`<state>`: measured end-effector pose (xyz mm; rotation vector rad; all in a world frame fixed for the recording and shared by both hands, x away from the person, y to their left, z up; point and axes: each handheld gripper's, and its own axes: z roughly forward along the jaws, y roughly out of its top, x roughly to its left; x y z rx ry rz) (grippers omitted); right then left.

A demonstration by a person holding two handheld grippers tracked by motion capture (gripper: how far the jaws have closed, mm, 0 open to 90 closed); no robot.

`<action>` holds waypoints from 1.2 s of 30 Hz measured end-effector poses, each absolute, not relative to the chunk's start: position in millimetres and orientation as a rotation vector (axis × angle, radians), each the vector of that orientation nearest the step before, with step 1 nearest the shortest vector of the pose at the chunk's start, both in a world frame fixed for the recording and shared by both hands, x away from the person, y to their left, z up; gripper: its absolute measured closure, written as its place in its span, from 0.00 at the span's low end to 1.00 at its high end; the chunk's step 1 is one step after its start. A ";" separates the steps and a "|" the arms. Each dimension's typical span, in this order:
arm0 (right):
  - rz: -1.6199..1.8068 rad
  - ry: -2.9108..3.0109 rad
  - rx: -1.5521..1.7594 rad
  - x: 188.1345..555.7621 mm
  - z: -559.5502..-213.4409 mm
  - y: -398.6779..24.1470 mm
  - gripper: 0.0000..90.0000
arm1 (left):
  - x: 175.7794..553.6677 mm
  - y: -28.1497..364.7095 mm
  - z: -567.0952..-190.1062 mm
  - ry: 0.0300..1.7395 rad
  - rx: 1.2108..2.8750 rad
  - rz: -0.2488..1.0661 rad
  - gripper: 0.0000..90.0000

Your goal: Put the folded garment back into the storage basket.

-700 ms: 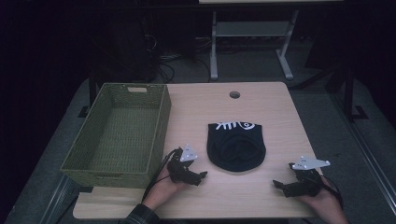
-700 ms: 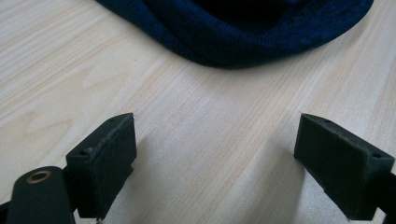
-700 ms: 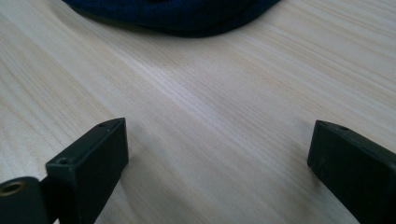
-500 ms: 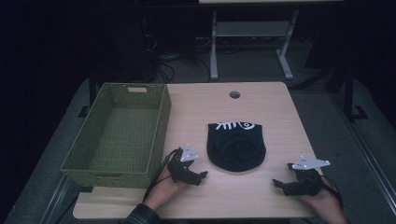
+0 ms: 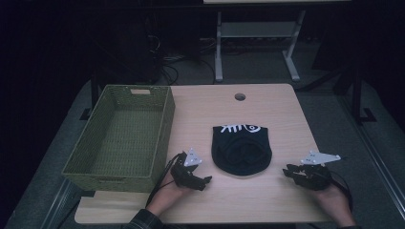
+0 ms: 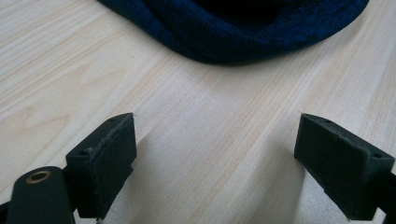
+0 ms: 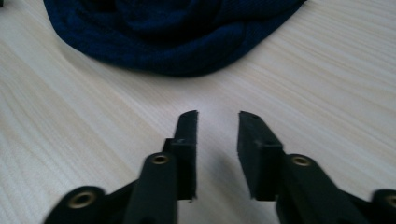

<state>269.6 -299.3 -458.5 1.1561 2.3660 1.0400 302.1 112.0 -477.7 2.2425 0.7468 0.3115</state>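
A dark blue knit beanie (image 5: 241, 150) with white lettering lies flat on the wooden table (image 5: 277, 114), its opening toward me. My left gripper (image 5: 205, 180) rests on the table to the beanie's near left, jaws wide open and empty. In the left gripper view the left gripper (image 6: 215, 126) points at the beanie's edge (image 6: 243, 32), a short way off. My right gripper (image 5: 286, 171) lies to the beanie's near right. In the right gripper view the right gripper (image 7: 217, 114) has only a narrow gap between its jaws, nothing in it, and the beanie (image 7: 173, 37) lies ahead.
A green wicker basket (image 5: 114, 176) stands empty along the table's left side, close to my left hand. A round cable hole (image 5: 239, 97) sits near the table's far edge. Beyond the table are a dark floor, cables and a desk frame.
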 end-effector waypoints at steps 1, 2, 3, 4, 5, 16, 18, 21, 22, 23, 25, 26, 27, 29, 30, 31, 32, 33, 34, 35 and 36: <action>1.040 2.366 1.156 269.6 -458.5 -299.3 0.81 | 301.8 112.1 -477.8 0.747 2.241 0.310 0.13; 1.048 2.370 1.154 271.3 -457.5 -299.2 0.83 | 301.6 112.5 -477.7 0.744 2.243 0.310 0.13; 1.062 2.374 1.146 272.8 -456.3 -299.6 0.87 | 301.6 112.7 -477.7 0.741 2.245 0.311 0.13; 1.072 2.382 1.145 275.5 -454.9 -299.2 0.89 | 301.5 113.0 -477.6 0.738 2.246 0.311 0.13; 1.072 2.382 1.145 275.5 -454.9 -299.2 0.93 | 301.4 113.1 -477.6 0.737 2.247 0.311 0.13; 1.161 2.416 1.112 300.4 -438.8 -296.5 1.00 | 299.5 114.7 -477.5 0.734 2.247 0.309 0.13; 1.167 2.419 1.121 302.7 -437.7 -295.8 1.00 | 299.5 114.8 -477.6 0.732 2.248 0.310 0.13; 1.169 2.420 1.117 308.9 -435.0 -293.5 1.00 | 299.5 114.9 -477.6 0.732 2.248 0.309 0.13; 1.175 2.417 1.116 311.2 -434.2 -292.0 1.00 | 299.5 114.8 -477.6 0.733 2.248 0.310 0.13; 1.176 2.416 1.109 315.4 -431.7 -290.6 1.00 | 299.5 114.8 -477.6 0.733 2.247 0.309 0.13; 1.169 2.423 1.087 320.0 -429.2 -289.5 1.00 | 299.6 114.9 -477.6 0.732 2.248 0.310 0.13; 1.169 2.423 1.087 320.0 -429.2 -289.5 1.00 | 299.5 114.8 -477.5 0.732 2.249 0.309 0.13; 1.171 2.424 1.084 321.8 -427.7 -288.7 1.00 | 299.5 114.8 -477.5 0.732 2.249 0.310 0.13; 1.165 2.431 1.063 326.2 -425.3 -287.6 1.00 | 299.5 114.9 -477.5 0.732 2.249 0.310 0.13; 1.170 2.430 1.059 328.5 -424.2 -286.9 1.00 | 299.6 114.9 -477.5 0.731 2.250 0.310 0.13; 1.168 2.433 1.060 332.2 -422.3 -285.1 1.00 | 299.6 115.0 -477.5 0.730 2.250 0.309 0.13; 1.166 2.434 1.058 333.4 -421.5 -284.4 1.00 | 299.6 115.0 -477.5 0.730 2.250 0.309 0.13; 1.166 2.434 1.058 333.4 -421.5 -284.4 1.00 | 299.6 115.0 -477.5 0.730 2.250 0.310 0.13; 1.174 2.435 1.055 335.4 -420.8 -283.2 1.00 | 299.6 114.9 -477.5 0.731 2.250 0.310 0.13; 1.172 2.434 1.052 337.7 -419.3 -281.6 1.00 | 299.6 114.9 -477.5 0.731 2.250 0.310 0.13; 1.173 2.433 1.042 341.3 -417.7 -279.8 1.00 | 299.6 114.9 -477.5 0.730 2.250 0.310 0.13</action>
